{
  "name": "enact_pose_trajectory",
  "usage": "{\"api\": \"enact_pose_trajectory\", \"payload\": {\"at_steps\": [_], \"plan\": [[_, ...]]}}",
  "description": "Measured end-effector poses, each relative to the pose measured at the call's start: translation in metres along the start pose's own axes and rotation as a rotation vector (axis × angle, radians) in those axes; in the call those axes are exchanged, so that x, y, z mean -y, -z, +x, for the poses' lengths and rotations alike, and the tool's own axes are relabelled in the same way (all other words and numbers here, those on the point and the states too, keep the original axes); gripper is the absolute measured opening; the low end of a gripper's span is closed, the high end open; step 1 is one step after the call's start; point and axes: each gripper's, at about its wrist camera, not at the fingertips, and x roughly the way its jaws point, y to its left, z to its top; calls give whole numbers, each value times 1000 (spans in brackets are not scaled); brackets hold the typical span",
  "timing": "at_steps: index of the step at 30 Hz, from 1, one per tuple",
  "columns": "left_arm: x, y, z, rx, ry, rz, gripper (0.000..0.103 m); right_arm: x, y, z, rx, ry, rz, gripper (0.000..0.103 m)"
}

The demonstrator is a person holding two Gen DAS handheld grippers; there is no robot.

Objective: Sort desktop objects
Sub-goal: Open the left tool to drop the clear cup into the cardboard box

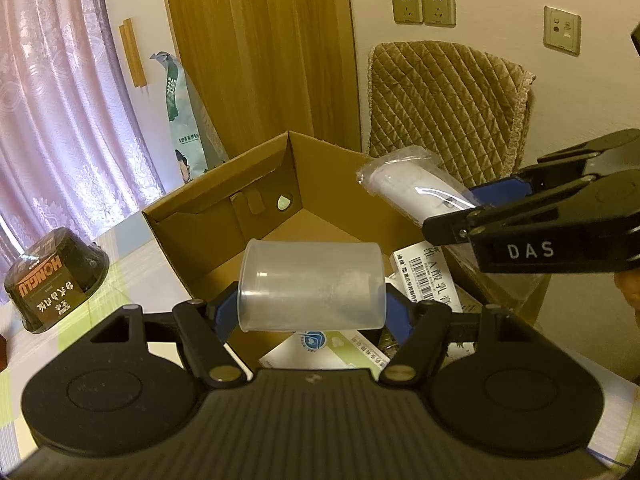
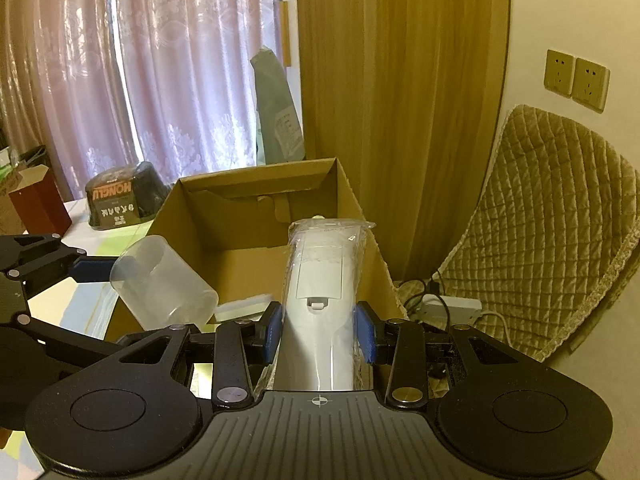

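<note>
Right gripper [image 1: 472, 204], lettered "DAS", clamps a wrapped remote [image 1: 412, 188]; bowl [image 1: 56, 280] reads "HONGLU".

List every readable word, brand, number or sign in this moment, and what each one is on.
"DAS": white letters on the right gripper.
"HONGLU": upside down on the dark bowl pack; the Chinese characters beneath are legible as characters only.
Barcode with small Chinese print: on the white box inside the cardboard box; too small to read.
Green bag: print blurred.

Dim, warm light through the curtain [image 2: 132, 80] — fisheye-bent, dark-cornered edges.
</note>
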Motion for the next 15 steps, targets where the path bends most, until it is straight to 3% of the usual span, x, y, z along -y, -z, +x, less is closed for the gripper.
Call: {"api": "enact_pose_trajectory", "payload": {"at_steps": [15], "plan": [[-1, 1, 5, -3, 0, -7, 68, -1, 1, 4, -4, 0, -3, 38]]}}
